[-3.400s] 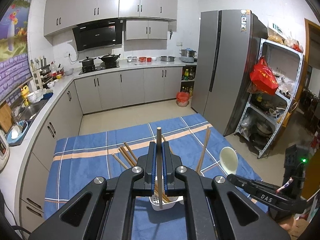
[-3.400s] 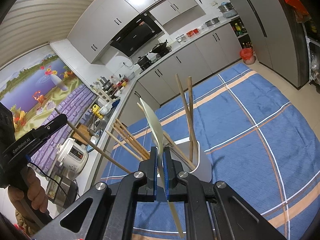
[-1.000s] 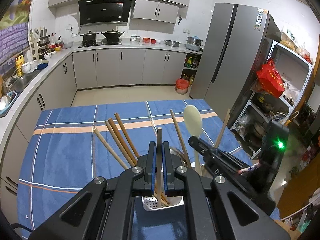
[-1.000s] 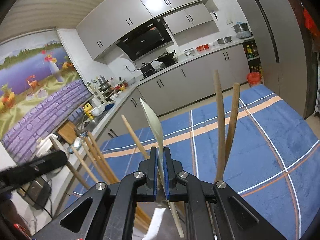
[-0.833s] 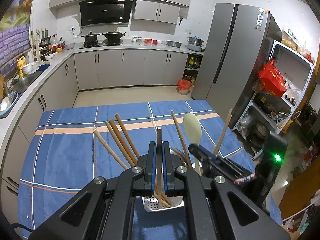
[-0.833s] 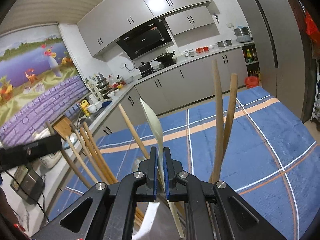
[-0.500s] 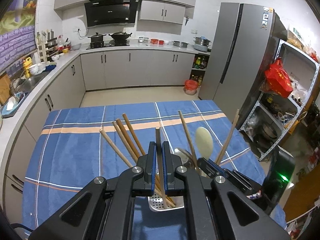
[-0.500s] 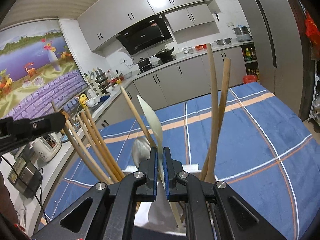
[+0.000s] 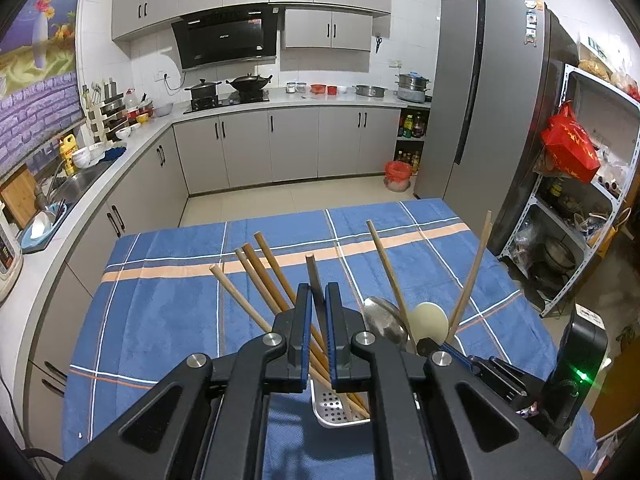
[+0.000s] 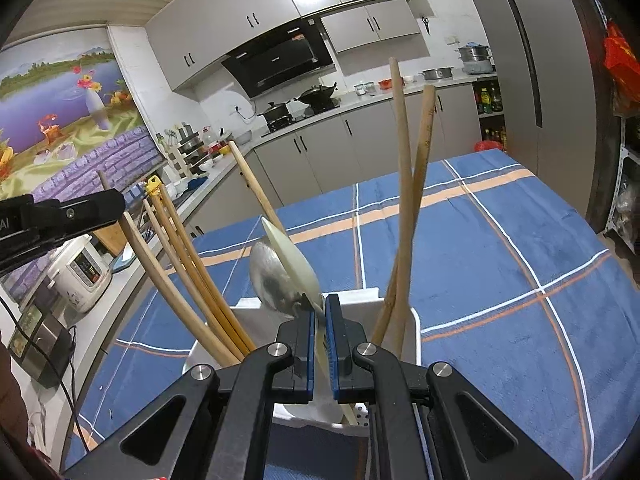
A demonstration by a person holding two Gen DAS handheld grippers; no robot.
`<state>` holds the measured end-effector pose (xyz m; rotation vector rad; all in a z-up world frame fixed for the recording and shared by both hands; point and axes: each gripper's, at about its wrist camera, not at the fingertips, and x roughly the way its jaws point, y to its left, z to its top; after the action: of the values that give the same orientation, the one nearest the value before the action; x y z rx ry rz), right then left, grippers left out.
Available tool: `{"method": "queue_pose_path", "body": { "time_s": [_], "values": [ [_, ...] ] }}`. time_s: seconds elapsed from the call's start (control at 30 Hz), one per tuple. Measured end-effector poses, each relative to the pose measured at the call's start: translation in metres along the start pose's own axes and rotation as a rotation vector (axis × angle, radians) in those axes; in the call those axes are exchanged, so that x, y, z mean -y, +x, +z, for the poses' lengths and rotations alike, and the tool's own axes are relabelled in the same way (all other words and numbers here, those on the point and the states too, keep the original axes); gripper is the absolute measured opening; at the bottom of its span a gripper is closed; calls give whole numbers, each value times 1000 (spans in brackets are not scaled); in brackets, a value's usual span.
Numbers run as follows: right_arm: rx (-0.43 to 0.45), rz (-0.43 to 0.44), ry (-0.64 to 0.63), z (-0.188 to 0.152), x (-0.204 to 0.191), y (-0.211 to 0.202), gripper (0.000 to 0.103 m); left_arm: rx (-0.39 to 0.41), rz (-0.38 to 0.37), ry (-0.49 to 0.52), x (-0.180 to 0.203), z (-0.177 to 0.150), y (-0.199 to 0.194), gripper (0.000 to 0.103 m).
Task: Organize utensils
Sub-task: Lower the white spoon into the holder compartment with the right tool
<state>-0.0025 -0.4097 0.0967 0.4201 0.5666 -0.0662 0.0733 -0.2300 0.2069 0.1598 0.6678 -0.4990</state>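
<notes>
In the left wrist view my left gripper (image 9: 318, 302) is shut on a dark chopstick (image 9: 313, 276) that slants down into the white perforated utensil holder (image 9: 340, 410). Several wooden chopsticks (image 9: 256, 280) and a metal spoon (image 9: 382, 316) stand in the holder. My right gripper (image 10: 319, 320) is shut on the handle of a cream spoon (image 10: 292, 260), whose lower end is inside the holder (image 10: 412, 332) beside the metal spoon (image 10: 272, 280). The cream spoon (image 9: 430, 320) and the right gripper (image 9: 426, 346) also show at the right of the left wrist view.
The holder stands on a table with a blue checked cloth (image 9: 168, 308). Kitchen counters (image 9: 120, 152), a fridge (image 9: 480, 120) and a metal shelf rack (image 9: 580, 220) surround it. A rice cooker (image 10: 82, 276) sits at the left.
The right gripper has come down with the cream spoon, whose bowl now sits low beside the metal spoon in the holder. The left gripper keeps its chopstick with little movement.
</notes>
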Motion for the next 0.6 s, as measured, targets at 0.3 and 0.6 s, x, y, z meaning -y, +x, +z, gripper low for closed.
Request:
{"method": "queue_pose_path", "body": {
  "time_s": [0.3, 0.6],
  "values": [
    [-13, 2, 20, -4, 4, 4, 6, -2, -4, -8, -1, 0, 1, 6],
    [-17, 33, 50, -3, 13, 2, 6, -5, 0, -24, -5, 0, 2, 7]
  ]
}}
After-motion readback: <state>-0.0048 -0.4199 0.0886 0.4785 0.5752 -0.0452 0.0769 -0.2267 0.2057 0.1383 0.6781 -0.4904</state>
